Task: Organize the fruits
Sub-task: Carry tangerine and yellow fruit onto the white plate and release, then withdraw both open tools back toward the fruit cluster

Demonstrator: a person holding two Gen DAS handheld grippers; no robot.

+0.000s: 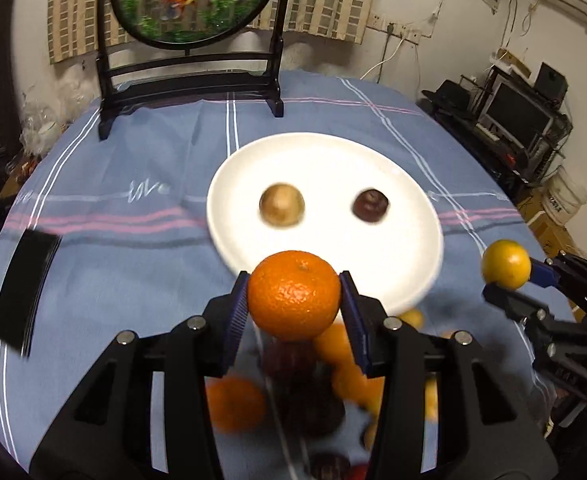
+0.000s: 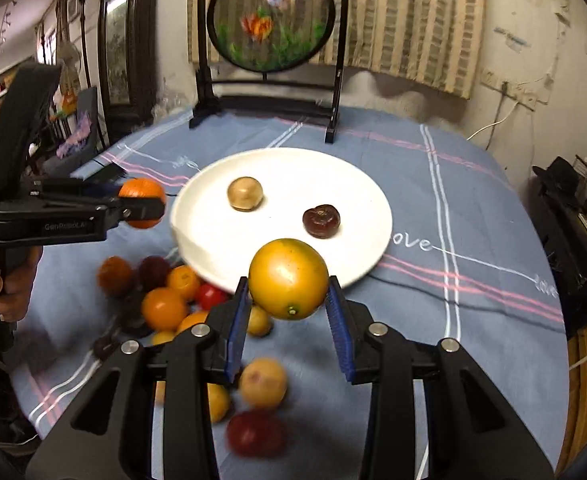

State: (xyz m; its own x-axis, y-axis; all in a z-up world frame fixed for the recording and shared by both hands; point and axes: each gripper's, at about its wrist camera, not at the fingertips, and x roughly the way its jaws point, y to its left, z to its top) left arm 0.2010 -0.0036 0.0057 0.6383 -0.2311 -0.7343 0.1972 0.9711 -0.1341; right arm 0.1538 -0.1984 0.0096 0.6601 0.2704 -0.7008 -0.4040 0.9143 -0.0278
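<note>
Fruit carried toward plate

Left jaws pinching orange, right jaws pinching yellow fruit; plate rim just ahead of both.

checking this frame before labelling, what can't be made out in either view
- Loose fruit pile, left wrist view: blurred and behind the left tool and its orange; no count.
- Same pile, right wrist view: partly behind the right tool and its yellow fruit.
- Black object, left wrist view: blurred, unidentifiable.
</note>
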